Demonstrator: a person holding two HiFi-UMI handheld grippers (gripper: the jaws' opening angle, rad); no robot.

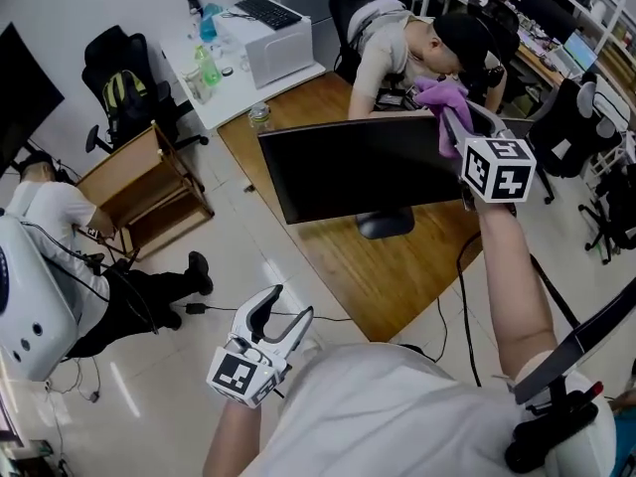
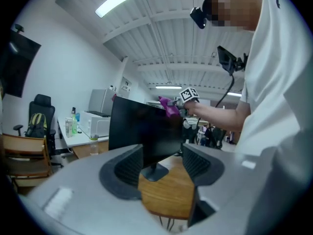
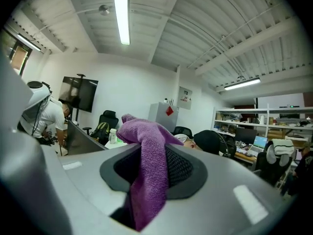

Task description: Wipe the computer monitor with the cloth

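Right, wipe looked just about to start or barely begun. The right hand-held gripper (image 1: 455, 127) was raised with its jaws pinched tight on the purple cloth (image 1: 442, 97); its own view showed the fabric bunched between the pads and hanging down out of them. The cloth sat ahead of those jaws, at the top edge of the monitor (image 1: 368, 167) near the corner on that gripper's side. Whether it actually touched the panel I could not tell.

The left hand-held gripper (image 1: 283, 311) hung low and well back from the monitor, jaws spread, nothing between them. Its view just showed the dark panel and stand far ahead on the wooden surface (image 1: 378, 276).

My read: the reach to the monitor was done and the stroke not clearly under way. The next move calls for pressing the hanging cloth flat on the panel below the right jaws, then dragging across toward the left gripper's side with light, even pressure. Keep the pinch firm so the cloth does not slip, and avoid pushing hard enough to tip the monitor.
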